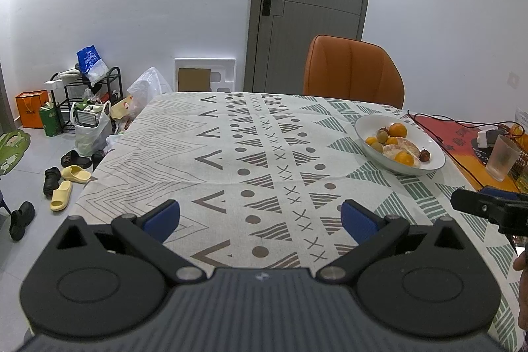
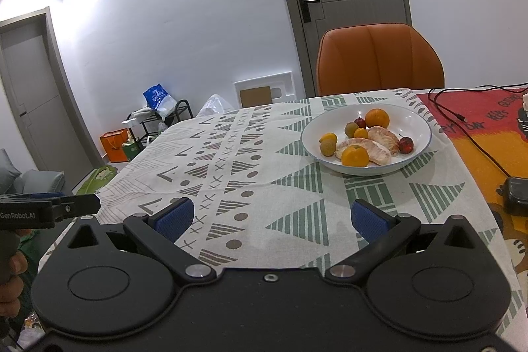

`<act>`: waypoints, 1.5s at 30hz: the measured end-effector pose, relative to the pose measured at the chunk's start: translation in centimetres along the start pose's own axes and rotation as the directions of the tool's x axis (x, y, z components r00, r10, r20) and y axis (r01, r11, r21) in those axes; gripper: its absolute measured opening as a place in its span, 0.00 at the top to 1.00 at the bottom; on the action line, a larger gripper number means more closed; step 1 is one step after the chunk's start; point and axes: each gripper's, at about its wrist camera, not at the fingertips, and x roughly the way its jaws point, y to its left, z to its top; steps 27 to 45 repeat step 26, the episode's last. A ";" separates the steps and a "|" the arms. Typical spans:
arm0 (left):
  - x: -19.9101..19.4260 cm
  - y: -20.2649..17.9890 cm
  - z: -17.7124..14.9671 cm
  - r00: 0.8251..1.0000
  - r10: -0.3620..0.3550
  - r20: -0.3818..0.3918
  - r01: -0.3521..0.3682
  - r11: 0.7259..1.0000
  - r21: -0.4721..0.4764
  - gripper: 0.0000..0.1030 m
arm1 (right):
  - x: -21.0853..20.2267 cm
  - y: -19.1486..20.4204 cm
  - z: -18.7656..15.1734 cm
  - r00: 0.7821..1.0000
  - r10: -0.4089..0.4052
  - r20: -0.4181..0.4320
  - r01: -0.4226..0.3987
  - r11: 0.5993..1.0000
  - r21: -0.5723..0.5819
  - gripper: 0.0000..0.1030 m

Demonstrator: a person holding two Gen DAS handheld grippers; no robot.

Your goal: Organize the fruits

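White ceramic, the bowl (image 2: 366, 139) sits on the table (image 2: 264, 174) ahead of the right claw (image 2: 272, 216), holding oranges (image 2: 355, 155), peeled pomelo segments (image 2: 382, 137) and small red fruits (image 2: 406, 144). Both claws, left claw (image 1: 260, 216) included, hang spread wide and empty. The oranges look firm and light; grip across their middle. The pomelo is probably soft and tears easily, so pinch gently.

You've got a matte woven tablecloth (image 2: 250, 174), a glossy glazed white bowl (image 2: 412, 121), smooth leathery orange chair (image 2: 379, 58), and a frosted plastic-looking cup (image 1: 501, 157) far right.
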 end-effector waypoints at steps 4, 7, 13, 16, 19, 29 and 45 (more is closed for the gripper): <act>0.0 0.0 0.0 1.000 0.001 -0.002 -0.001 1.000 -0.001 0.00 | 0.1 0.0 0.0 1.000 0.001 0.000 -0.001 1.000 0.001 0.00; 0.0 0.1 0.0 1.000 0.001 -0.007 -0.002 1.000 -0.004 0.00 | 0.1 -0.1 0.0 1.000 0.000 -0.001 0.000 1.000 0.002 0.00; 0.1 0.2 0.1 1.000 -0.001 -0.007 0.001 1.000 -0.007 0.00 | 0.2 -0.1 0.0 1.000 -0.004 -0.002 0.004 1.000 0.002 0.00; 0.1 0.2 0.1 1.000 -0.001 -0.007 0.001 1.000 -0.006 0.00 | 0.1 -0.1 0.0 1.000 -0.004 -0.003 0.004 1.000 0.002 0.00; 0.1 0.2 0.1 1.000 0.005 -0.004 -0.005 1.000 -0.010 0.00 | 0.2 0.0 0.0 1.000 -0.005 -0.004 0.005 1.000 0.002 0.00; 0.1 0.0 0.1 1.000 -0.005 -0.004 0.005 1.000 -0.007 0.00 | 0.2 0.0 -0.1 1.000 -0.005 -0.002 0.005 1.000 0.002 0.00; 0.1 0.0 0.1 1.000 -0.005 -0.004 0.005 1.000 -0.007 0.00 | 0.2 0.0 -0.1 1.000 -0.005 -0.002 0.005 1.000 0.002 0.00</act>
